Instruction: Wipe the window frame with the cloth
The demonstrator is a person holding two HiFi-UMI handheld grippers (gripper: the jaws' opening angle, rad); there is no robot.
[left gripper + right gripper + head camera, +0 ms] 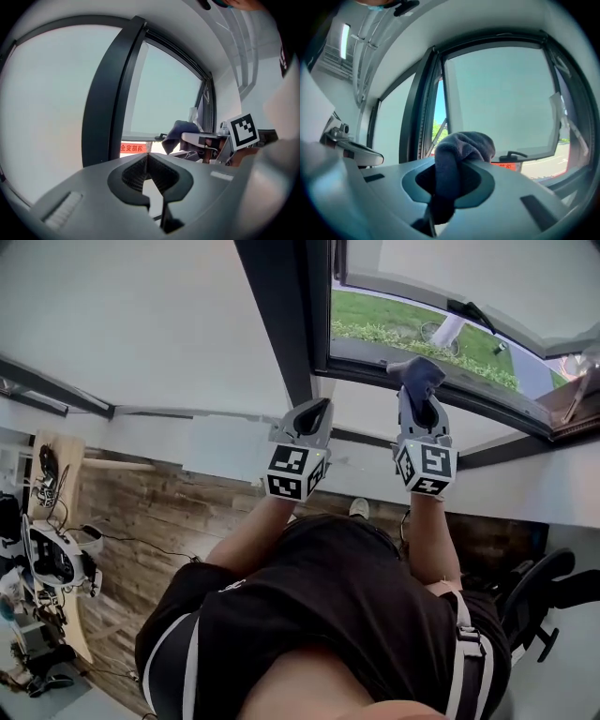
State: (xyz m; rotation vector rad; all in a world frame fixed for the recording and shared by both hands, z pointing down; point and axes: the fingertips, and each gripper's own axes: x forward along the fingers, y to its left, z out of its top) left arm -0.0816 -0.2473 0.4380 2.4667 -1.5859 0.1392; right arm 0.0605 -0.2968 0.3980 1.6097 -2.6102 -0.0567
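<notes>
The wiping is judged to be at an early stage or just under way: the cloth is gripped and brought up to the window frame, yet no cleaned stretch can be told from an uncleaned one, so most of the frame is taken as left to do.

Nearest, at 6 o'clock in the head view, a person (328, 615) in a dark top is seen from above, both forearms reaching up.

At 12 o'clock the left hand-held gripper (316, 411) is held just beside the white sill. Its jaws are closed, tips meeting, with nothing between them.

At 1 o'clock the right hand-held gripper (419, 397) is clenched on a dark blue-grey cloth (419, 371). In the right gripper view the cloth (464, 143) is pinched deep between the jaws and bulges out above them in a rounded bunch.

Beyond it, the cloth is placed at the lower rail of the dark window frame (281, 324). Whether it actually touches cannot be told.

Farthest, past the open sash (450, 268), a green lawn (375, 315) is visible at 1 o'clock.
</notes>
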